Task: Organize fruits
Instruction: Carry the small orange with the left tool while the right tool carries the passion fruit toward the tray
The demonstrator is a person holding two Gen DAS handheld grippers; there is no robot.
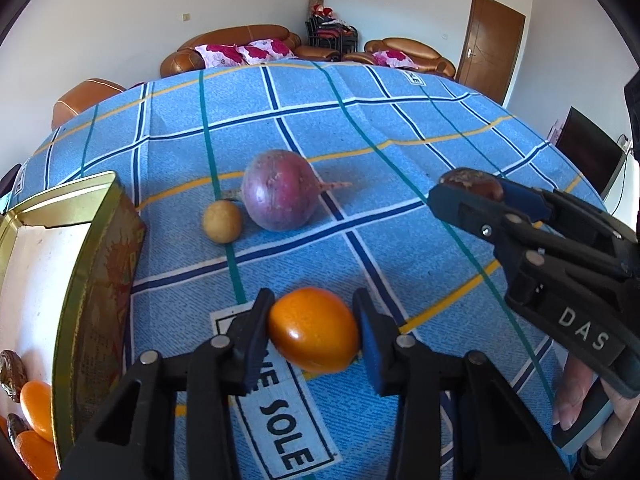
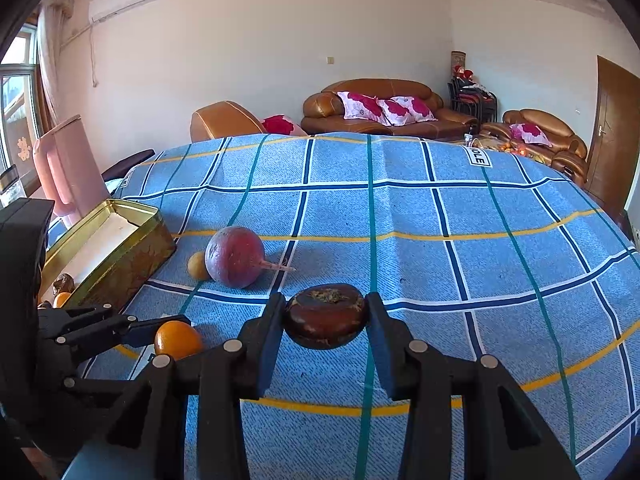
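Note:
My left gripper (image 1: 314, 334) is shut on an orange fruit (image 1: 313, 335) just above the blue checked cloth; it also shows in the right wrist view (image 2: 178, 338). My right gripper (image 2: 326, 316) is shut on a dark brown round fruit (image 2: 326, 315), seen from the side in the left wrist view (image 1: 472, 184). A large purple-red round root (image 1: 279, 190) and a small yellow-brown fruit (image 1: 222, 221) lie side by side on the cloth. A gold tin box (image 1: 92, 280) stands at the left, holding orange and dark fruits (image 1: 36, 404).
The blue checked cloth (image 2: 440, 240) covers the whole table. Brown sofas with red-flowered cushions (image 2: 384, 110) stand beyond the far edge, a pink object (image 2: 64, 164) at the left, and a wooden door (image 2: 616, 128) at the right.

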